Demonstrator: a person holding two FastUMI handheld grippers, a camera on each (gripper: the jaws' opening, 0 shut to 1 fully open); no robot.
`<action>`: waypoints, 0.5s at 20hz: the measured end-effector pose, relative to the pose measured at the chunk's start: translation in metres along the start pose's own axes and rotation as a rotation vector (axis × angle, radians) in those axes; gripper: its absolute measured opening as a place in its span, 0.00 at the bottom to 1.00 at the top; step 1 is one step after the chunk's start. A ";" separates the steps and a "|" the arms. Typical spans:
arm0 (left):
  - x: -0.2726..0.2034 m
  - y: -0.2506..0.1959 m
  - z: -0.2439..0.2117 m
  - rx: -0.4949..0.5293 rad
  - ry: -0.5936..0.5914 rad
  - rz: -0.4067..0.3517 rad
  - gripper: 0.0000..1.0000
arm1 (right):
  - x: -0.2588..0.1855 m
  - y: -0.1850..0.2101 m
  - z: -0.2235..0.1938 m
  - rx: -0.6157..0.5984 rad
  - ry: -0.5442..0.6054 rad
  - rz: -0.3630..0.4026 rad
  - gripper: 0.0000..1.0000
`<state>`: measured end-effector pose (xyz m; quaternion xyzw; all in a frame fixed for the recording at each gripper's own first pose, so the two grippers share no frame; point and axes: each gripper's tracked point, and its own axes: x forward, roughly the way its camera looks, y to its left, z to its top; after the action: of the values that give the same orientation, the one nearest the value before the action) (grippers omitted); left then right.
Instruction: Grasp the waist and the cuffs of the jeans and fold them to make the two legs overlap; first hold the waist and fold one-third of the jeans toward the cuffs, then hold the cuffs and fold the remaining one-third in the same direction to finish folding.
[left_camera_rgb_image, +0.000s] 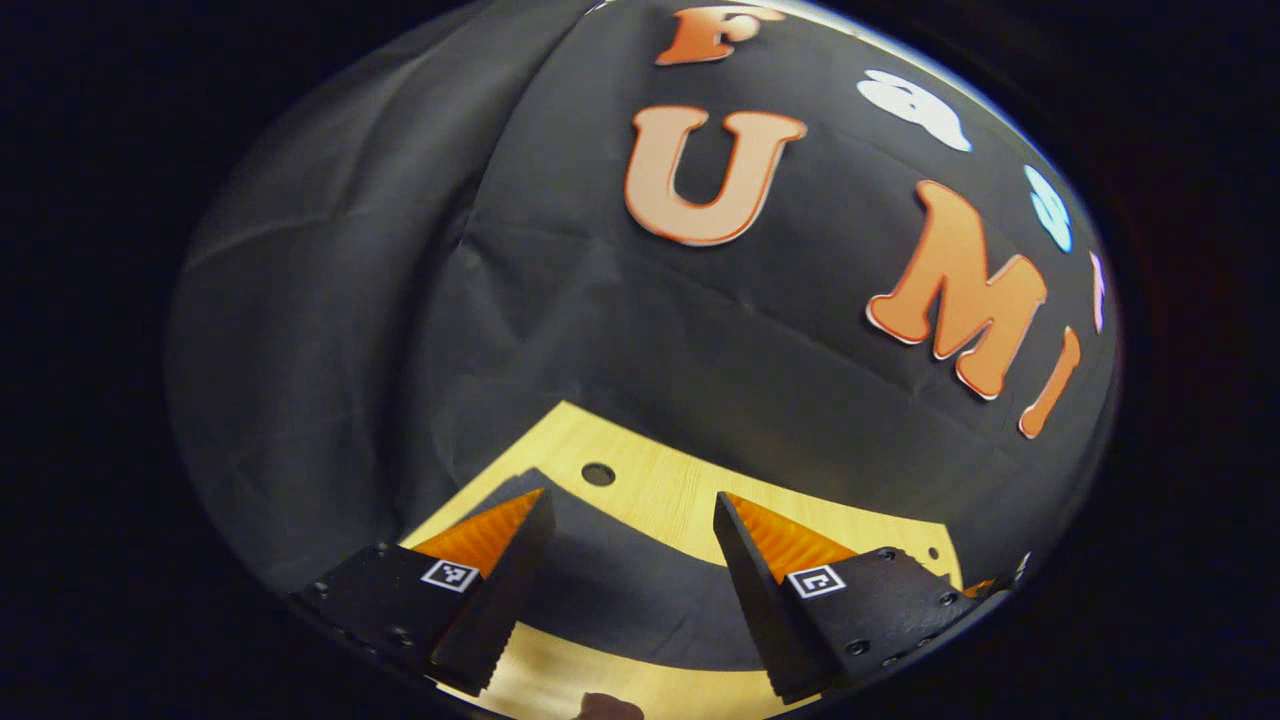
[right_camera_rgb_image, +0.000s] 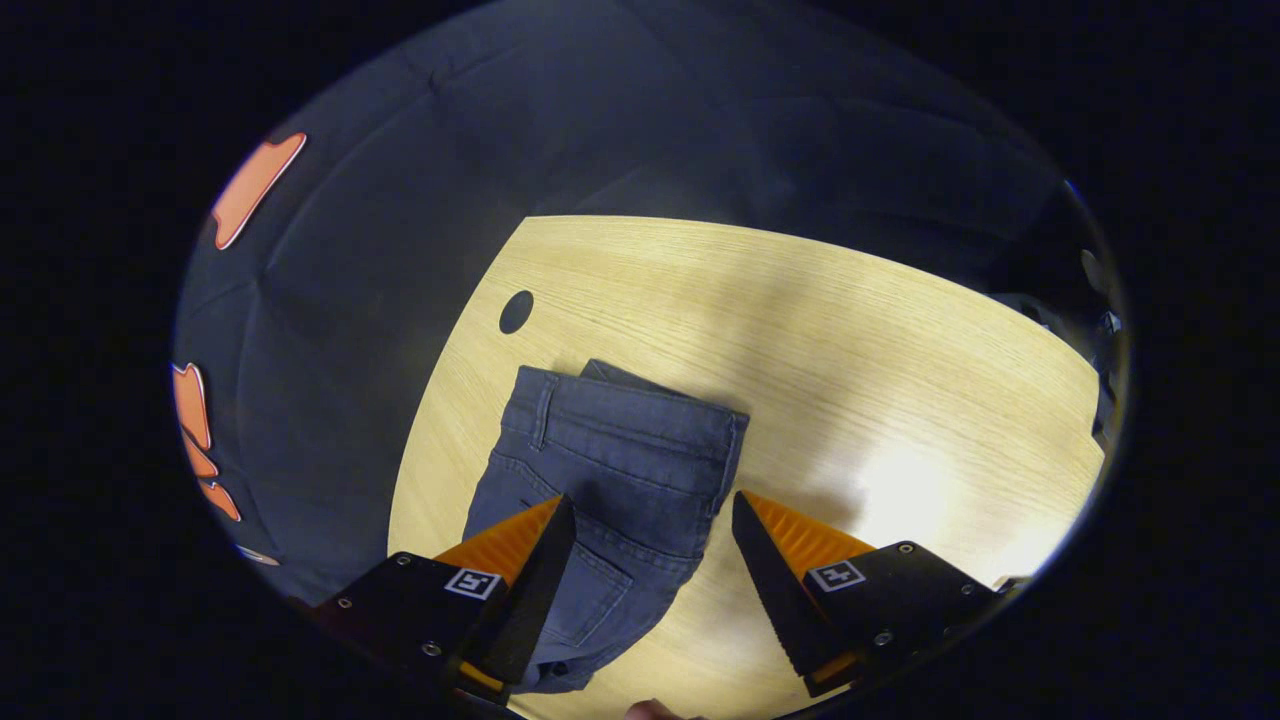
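Jeans (right_camera_rgb_image: 610, 470) lying flat on the counter (right_camera_rgb_image: 850, 330), centre-left of the right gripper view, waistband toward the upper edge, back pocket low in frame. Folded into a compact block, legs overlapped. Round hole in the counter (right_camera_rgb_image: 516, 311) just above and left of the waistband. Right claw (right_camera_rgb_image: 650, 560) wide, nothing between the fingers, poised over the lower part of the denim; contact with the cloth cannot be told. In the left gripper view, jeans (left_camera_rgb_image: 620, 590) as a dark slab at bottom centre on the counter (left_camera_rgb_image: 680, 490). Left claw (left_camera_rgb_image: 632, 590) wide, holding nothing, raised toward the cloth wall (left_camera_rgb_image: 560, 330).
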<state>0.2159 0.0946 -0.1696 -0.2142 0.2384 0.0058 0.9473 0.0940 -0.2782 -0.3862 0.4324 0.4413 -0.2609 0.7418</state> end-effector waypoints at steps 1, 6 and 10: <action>-0.009 -0.007 0.003 0.024 -0.026 -0.004 0.95 | 0.005 -0.003 0.000 -0.014 -0.002 -0.013 0.96; -0.058 -0.043 0.014 0.136 -0.177 -0.055 0.96 | 0.021 -0.006 0.000 -0.089 -0.031 -0.016 0.96; -0.067 -0.062 -0.001 0.180 -0.160 -0.072 0.95 | 0.026 -0.005 0.005 -0.094 -0.069 -0.002 0.92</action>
<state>0.1632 0.0444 -0.1147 -0.1358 0.1536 -0.0327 0.9782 0.1050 -0.2849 -0.4099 0.3872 0.4280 -0.2553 0.7758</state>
